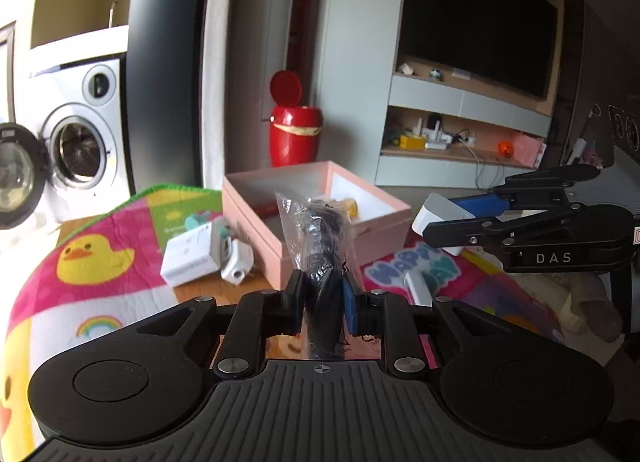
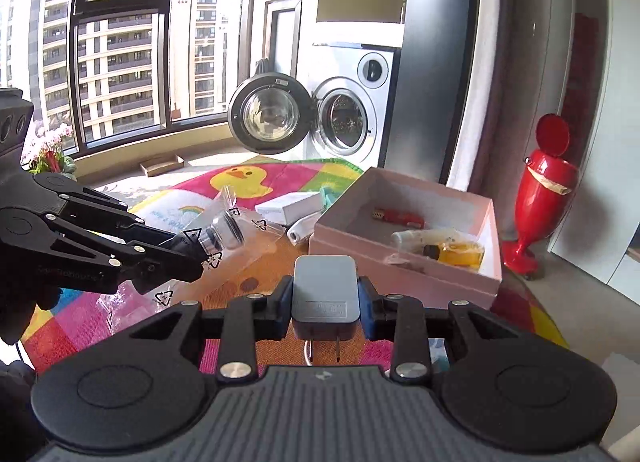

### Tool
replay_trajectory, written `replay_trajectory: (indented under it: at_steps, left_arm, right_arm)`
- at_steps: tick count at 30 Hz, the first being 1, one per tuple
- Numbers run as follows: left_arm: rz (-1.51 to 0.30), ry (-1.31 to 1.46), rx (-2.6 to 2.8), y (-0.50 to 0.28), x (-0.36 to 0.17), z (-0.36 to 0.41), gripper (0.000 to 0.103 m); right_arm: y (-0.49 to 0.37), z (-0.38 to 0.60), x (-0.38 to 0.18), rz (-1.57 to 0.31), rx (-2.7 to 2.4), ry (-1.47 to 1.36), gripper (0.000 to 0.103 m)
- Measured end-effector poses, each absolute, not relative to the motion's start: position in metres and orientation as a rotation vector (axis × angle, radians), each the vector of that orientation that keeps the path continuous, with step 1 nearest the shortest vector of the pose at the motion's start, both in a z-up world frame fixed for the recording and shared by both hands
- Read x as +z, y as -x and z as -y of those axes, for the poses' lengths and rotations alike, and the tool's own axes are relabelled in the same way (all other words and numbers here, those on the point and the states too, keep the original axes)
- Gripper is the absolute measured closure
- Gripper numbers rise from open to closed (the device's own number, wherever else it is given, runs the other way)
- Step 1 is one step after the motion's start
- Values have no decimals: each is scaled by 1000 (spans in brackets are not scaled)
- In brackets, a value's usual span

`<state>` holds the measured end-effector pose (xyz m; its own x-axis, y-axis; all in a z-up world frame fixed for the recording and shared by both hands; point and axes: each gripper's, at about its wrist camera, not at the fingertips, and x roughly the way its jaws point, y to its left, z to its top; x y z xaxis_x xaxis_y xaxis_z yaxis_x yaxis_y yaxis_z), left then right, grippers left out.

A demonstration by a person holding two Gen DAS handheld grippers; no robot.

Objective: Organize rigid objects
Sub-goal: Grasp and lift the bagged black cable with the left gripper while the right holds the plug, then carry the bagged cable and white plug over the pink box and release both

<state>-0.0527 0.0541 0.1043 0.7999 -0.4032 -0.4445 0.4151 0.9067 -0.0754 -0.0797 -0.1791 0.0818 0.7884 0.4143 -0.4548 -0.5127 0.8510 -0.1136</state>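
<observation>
Two grippers each grasp something: the left gripper (image 1: 323, 298) pinches a clear plastic bag (image 1: 316, 230) at centre frame, the right gripper (image 2: 324, 298) a grey charger (image 2: 324, 288), near the pink box (image 2: 404, 274).

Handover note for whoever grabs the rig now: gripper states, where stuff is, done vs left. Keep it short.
Left gripper: shut on a clear plastic bag with a dark item inside, held off the mat.
Right gripper: shut on a grey plug adapter, prongs facing the camera, also in the air.
Pink box: open on the mat; already holds a red lighter, a yellow tape roll and a white tube.
Left to do: both held items, plus the white box and small white device on the mat left of the pink box.
</observation>
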Motion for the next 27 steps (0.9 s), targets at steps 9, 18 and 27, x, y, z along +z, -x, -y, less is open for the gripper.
replay_trajectory:
  at_steps: [9,18,27]
  left_arm:
    - [-349,86,-493,-78,200,-34,78]
    - [-545,161,-373,-107,113,-59,77]
    - [-680,330,-269,-96,28,-104,77]
  right_arm:
    - [-14,191,159,-312,415,131,70]
    - [-15,212,87,-433,338,135,41]
    - [19,192,-13,-576,327,204,41]
